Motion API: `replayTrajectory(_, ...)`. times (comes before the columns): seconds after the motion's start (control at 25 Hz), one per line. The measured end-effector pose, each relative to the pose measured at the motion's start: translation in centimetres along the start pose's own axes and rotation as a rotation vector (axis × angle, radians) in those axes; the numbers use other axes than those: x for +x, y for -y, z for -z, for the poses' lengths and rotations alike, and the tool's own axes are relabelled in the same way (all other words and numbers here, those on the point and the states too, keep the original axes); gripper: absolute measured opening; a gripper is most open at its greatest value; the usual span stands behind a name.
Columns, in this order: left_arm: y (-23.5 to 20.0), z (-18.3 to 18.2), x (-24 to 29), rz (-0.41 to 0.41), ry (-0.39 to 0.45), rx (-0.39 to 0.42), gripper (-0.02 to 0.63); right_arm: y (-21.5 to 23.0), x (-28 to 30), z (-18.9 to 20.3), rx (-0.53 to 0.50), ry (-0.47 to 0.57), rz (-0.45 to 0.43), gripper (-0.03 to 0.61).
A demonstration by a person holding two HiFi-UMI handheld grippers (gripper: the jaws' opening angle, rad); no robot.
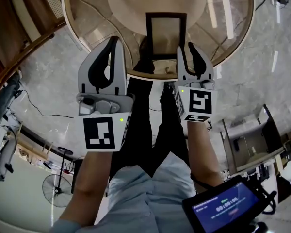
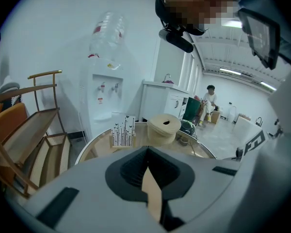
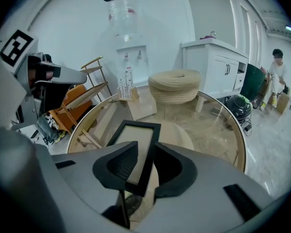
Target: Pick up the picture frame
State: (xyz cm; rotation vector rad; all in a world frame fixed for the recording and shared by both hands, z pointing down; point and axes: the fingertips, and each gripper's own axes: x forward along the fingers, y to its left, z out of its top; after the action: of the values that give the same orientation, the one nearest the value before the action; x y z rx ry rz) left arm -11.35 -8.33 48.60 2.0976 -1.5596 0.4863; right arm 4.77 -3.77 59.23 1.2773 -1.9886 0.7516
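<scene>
Picture frame point(image 1: 166, 35) held over the glass bench point(image 1: 228, 28), the right gripper point(image 3: 145, 148) clamping its slim, easily spanned border while the left gripper point(image 2: 148, 154) waits closed and empty.

All three views share the glass table point(image 1: 224, 19), head view overhead.

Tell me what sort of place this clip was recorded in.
Probably an office pantry or lounge corner: a bottled-water dispenser, a white cabinet with a faucet, and a round glass table on polished stone floor.
</scene>
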Motion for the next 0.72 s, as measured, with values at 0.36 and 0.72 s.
replayTrajectory(0.36,-0.5,2.1,0.6,0.004,-0.039,-0.006,0.011,0.5,1.3,2.4,0.017,-0.042,0.004,0.115)
replayTrajectory(0.72,-0.4,2.9,0.7,0.016,-0.052,-0.014,0.011,0.4,2.3,3.4,0.043,-0.056,0.001,0.114)
